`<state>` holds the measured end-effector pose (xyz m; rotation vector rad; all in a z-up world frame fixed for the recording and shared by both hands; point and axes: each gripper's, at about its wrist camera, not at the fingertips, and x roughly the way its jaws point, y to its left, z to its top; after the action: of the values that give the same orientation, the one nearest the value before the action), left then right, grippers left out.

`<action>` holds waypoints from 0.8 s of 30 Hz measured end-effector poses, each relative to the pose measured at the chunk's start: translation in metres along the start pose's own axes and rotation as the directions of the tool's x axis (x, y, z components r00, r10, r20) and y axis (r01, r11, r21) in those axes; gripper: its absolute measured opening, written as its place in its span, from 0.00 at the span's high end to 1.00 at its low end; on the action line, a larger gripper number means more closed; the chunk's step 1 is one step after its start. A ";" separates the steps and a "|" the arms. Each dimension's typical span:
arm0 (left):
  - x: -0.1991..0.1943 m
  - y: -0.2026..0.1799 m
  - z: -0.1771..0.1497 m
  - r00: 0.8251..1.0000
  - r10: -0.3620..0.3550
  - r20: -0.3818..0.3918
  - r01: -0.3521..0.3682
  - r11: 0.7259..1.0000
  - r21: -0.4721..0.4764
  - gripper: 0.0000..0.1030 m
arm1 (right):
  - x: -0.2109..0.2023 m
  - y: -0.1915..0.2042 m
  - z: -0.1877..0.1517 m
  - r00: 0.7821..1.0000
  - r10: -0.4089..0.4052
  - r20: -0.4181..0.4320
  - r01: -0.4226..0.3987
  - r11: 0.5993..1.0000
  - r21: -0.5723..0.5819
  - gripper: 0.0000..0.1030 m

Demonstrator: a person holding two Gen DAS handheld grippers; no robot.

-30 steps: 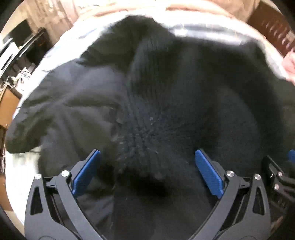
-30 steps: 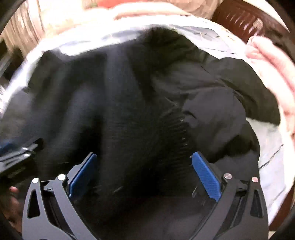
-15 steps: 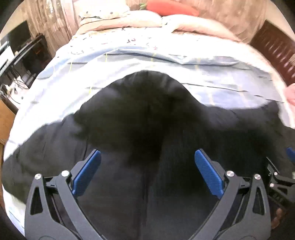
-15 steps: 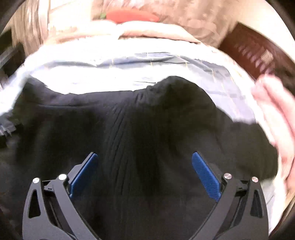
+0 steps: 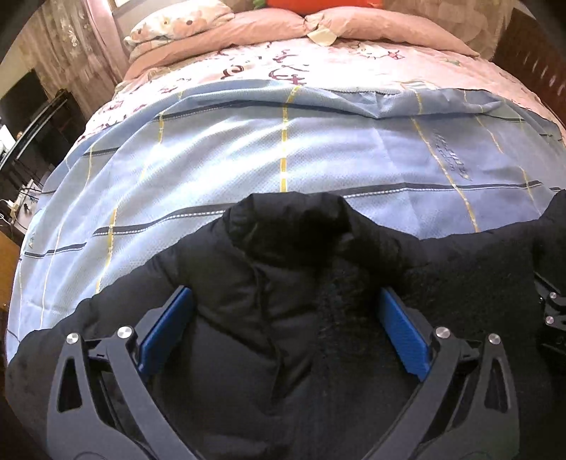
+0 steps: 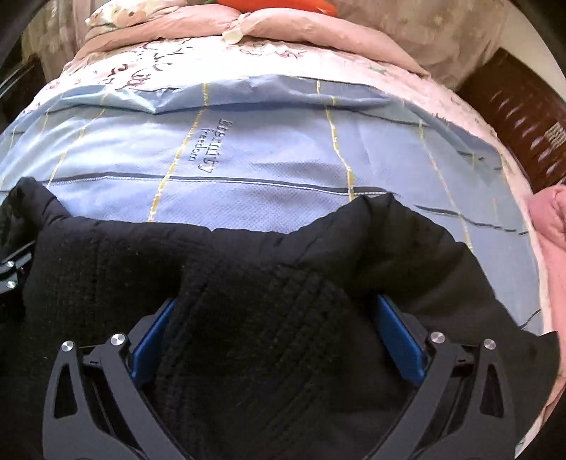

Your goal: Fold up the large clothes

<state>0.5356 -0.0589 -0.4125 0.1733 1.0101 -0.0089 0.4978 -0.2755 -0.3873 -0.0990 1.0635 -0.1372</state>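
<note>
A large black padded jacket (image 5: pixel 269 290) with a ribbed knit part (image 6: pixel 276 318) lies at the near edge of the bed. My left gripper (image 5: pixel 283 329) is wide open, with a bunched fold of the jacket between its blue pads (image 5: pixel 166 329). My right gripper (image 6: pixel 276 336) is also wide open, with the ribbed knit part bulging up between its pads (image 6: pixel 399 343). The fabric hides the lower part of both gaps. Each gripper shows at the edge of the other's view.
The bed is covered by a light blue checked sheet (image 5: pixel 283 148) over a pink patterned one. Pink pillows (image 5: pixel 318 24) and an orange cushion lie at the head. A dark wooden bed frame (image 6: pixel 523 116) and a pink cloth (image 6: pixel 552 226) are at the right, dark furniture (image 5: pixel 32 116) at the left.
Both grippers have pulled back toward the near edge of the bed. The jacket filled both views before and now covers only the lower half, with the blue sheet showing beyond it.
</note>
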 end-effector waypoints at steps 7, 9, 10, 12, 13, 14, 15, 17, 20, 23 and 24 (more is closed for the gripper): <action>-0.010 0.001 -0.002 1.000 -0.001 0.000 0.001 1.000 0.003 0.02 | -0.009 0.008 -0.006 0.998 -0.057 -0.008 0.057 0.998 0.021 0.01; -0.005 0.001 -0.003 1.000 -0.009 0.012 0.009 1.000 -0.006 0.02 | 0.000 0.002 -0.004 0.999 -0.028 -0.022 0.029 0.997 0.065 0.01; -0.005 0.001 -0.002 1.000 -0.011 0.010 0.011 1.000 -0.007 0.02 | -0.002 0.003 -0.002 0.999 -0.036 -0.028 0.038 0.998 0.057 0.01; -0.011 0.002 0.000 1.000 -0.006 0.000 0.006 1.000 -0.003 0.02 | -0.013 0.005 0.001 0.997 -0.064 -0.032 0.066 0.996 0.055 0.01; -0.021 0.005 0.000 1.000 0.001 0.005 -0.001 1.000 -0.008 0.02 | -0.022 0.007 0.002 0.996 -0.077 -0.034 0.079 0.995 0.054 0.01; -0.030 0.010 0.000 1.000 0.000 0.008 0.000 1.000 -0.020 0.02 | -0.037 0.010 0.002 0.996 -0.077 -0.034 0.079 0.995 0.054 0.01; -0.038 0.016 -0.001 1.000 -0.006 0.006 0.006 0.999 -0.037 0.02 | -0.051 0.012 0.002 0.998 -0.056 -0.031 0.058 0.997 0.059 0.01; -0.063 0.040 -0.008 1.000 -0.001 0.011 0.002 0.996 -0.088 0.02 | -0.080 0.019 -0.001 1.000 -0.018 -0.002 0.018 0.996 0.092 0.01; -0.109 0.090 -0.032 0.995 0.083 0.050 -0.075 0.987 -0.141 0.02 | -0.122 0.037 -0.010 0.999 0.018 0.042 -0.023 0.991 0.129 0.01; -0.130 0.144 -0.061 0.988 0.154 0.004 -0.151 0.972 -0.182 0.02 | -0.154 0.072 -0.022 0.995 0.076 0.065 -0.084 0.988 0.132 0.01; -0.134 0.159 -0.070 0.985 0.170 -0.011 -0.169 0.966 -0.193 0.02 | -0.161 0.086 -0.024 0.993 0.096 0.066 -0.103 0.988 0.115 0.01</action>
<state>0.4198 0.0984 -0.3137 0.0811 0.9817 0.2444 0.4054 -0.1651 -0.2724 0.0563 0.9955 -0.1056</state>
